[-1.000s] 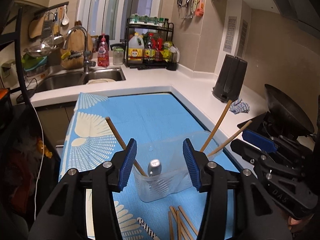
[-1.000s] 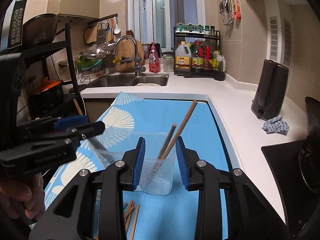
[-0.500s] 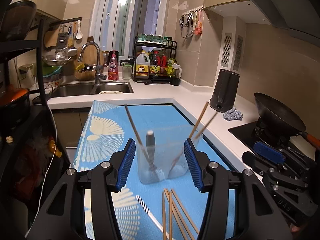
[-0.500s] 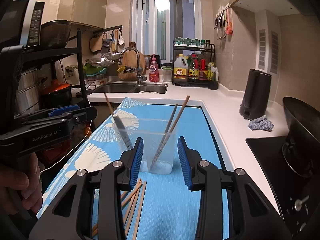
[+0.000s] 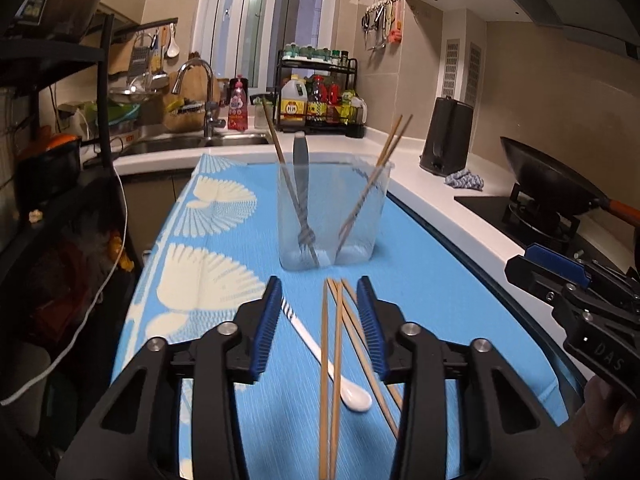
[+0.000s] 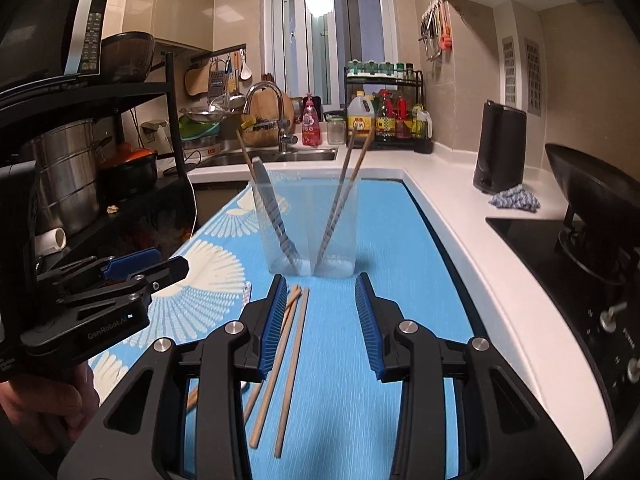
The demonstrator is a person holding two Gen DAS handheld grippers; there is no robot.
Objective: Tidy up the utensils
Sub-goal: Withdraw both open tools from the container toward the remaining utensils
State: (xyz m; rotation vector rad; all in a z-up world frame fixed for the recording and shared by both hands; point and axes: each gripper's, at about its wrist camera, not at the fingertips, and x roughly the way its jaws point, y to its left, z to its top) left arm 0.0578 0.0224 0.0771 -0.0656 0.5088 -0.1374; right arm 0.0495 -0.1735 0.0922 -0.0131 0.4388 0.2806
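A clear plastic cup point(image 5: 360, 240) point(image 6: 344, 240) stands on the blue mat. It holds a metal fork point(image 5: 301, 184), one chopstick beside it and a pair of chopsticks point(image 5: 376, 176) leaning right. Several loose wooden chopsticks point(image 5: 338, 344) point(image 6: 294, 344) and a white spoon point(image 5: 352, 394) lie on the mat in front of the cup. My left gripper point(image 5: 320, 316) is open and empty above these chopsticks. My right gripper point(image 6: 320, 312) is open and empty, just short of the cup, with the chopsticks by its left finger.
The blue patterned mat point(image 5: 440, 280) covers the counter. A sink and faucet point(image 5: 200, 92) lie behind. A black kettle point(image 5: 446, 136) and a cloth point(image 5: 464, 180) stand at right. A wok point(image 5: 548, 180) sits on the stove. A black shelf rack point(image 6: 80, 140) stands at left.
Both grippers have pulled back from the cup and dropped lower. The cup now stands farther ahead, and the loose chopsticks and spoon have come into view under the fingers.
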